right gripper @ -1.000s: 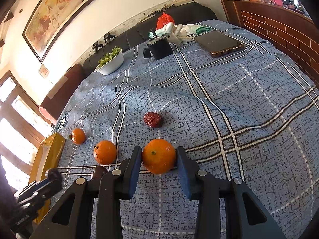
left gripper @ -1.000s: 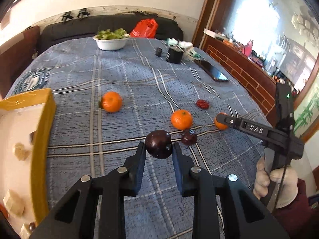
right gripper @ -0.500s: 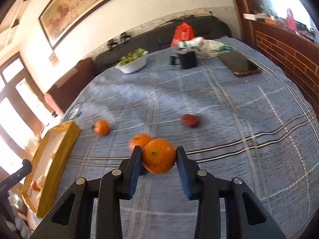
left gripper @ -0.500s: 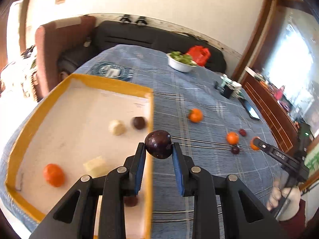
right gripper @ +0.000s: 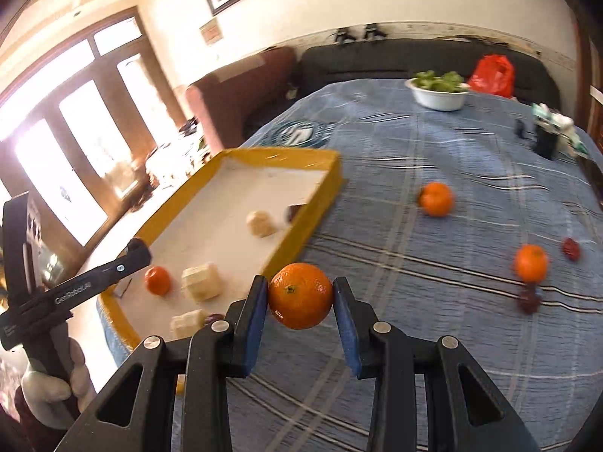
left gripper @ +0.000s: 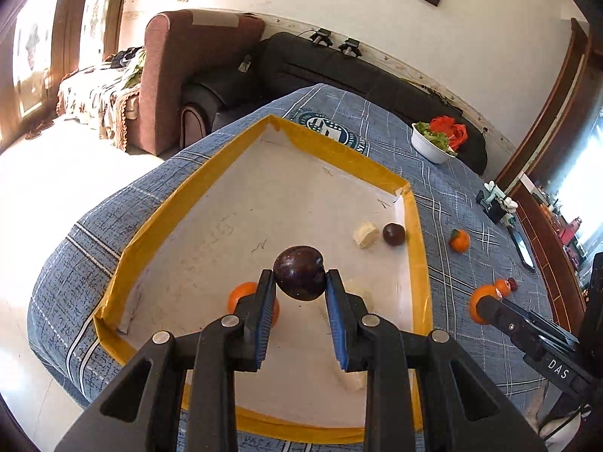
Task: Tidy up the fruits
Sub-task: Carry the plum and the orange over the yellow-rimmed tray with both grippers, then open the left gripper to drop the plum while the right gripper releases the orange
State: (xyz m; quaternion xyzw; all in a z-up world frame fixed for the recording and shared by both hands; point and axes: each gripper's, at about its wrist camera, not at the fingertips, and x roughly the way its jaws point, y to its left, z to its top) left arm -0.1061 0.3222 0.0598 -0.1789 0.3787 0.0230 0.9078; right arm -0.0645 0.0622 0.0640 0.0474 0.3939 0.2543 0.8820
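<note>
Left jaws clamp a glossy round plum (left gripper: 299,278) — right jaws, a dimpled orange (right gripper: 300,295).

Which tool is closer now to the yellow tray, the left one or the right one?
Left. The left tool, gripping a dark plum, hangs over the yellow tray. The right tool, gripping an orange, is beside it, over the cloth.

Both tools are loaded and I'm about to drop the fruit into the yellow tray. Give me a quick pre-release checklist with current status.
1. Left tool clamped on dark plum: ok.
2. Right tool clamped on orange: ok.
3. Plum over yellow tray: ok.
4. Orange over tray: not ok, it hangs outside the tray's wall, above the blue cloth.
5. Free tray floor beneath plum: cannot tell; a tangerine and pale chunks lie close.
</note>
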